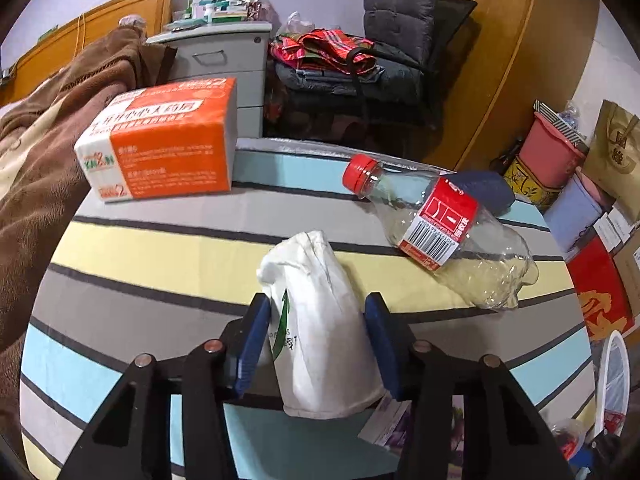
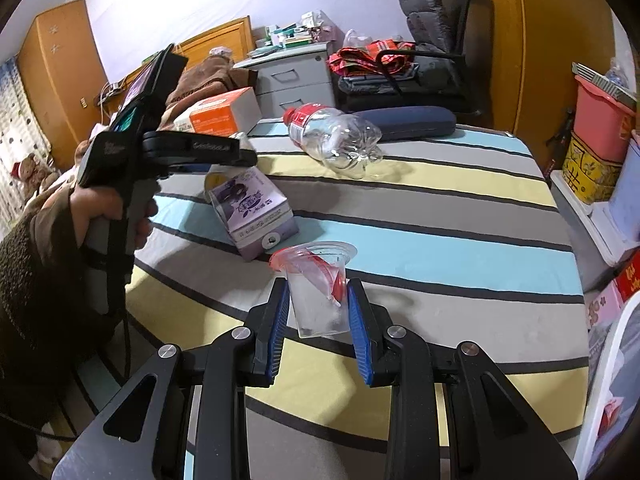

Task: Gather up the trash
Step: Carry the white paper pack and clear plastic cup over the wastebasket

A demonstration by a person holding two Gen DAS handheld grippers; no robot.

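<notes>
Left tongs (image 1: 316,320) are pinching a crumpled white paper bag (image 1: 316,312), right tongs (image 2: 318,304) pinching a clear plastic cup (image 2: 316,292); next, carrying both binward

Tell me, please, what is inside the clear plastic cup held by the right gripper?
Inside the clear plastic cup, gripped by the right gripper, a peeled red foil lid is folded in. The bottom looks cloudy; whether anything remains there cannot be seen.

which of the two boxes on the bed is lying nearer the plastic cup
The purple carton, tipped over just behind the clear plastic cup held in the right hand-held gripper. The orange and white box sits farther back, by the brown blanket.
</notes>
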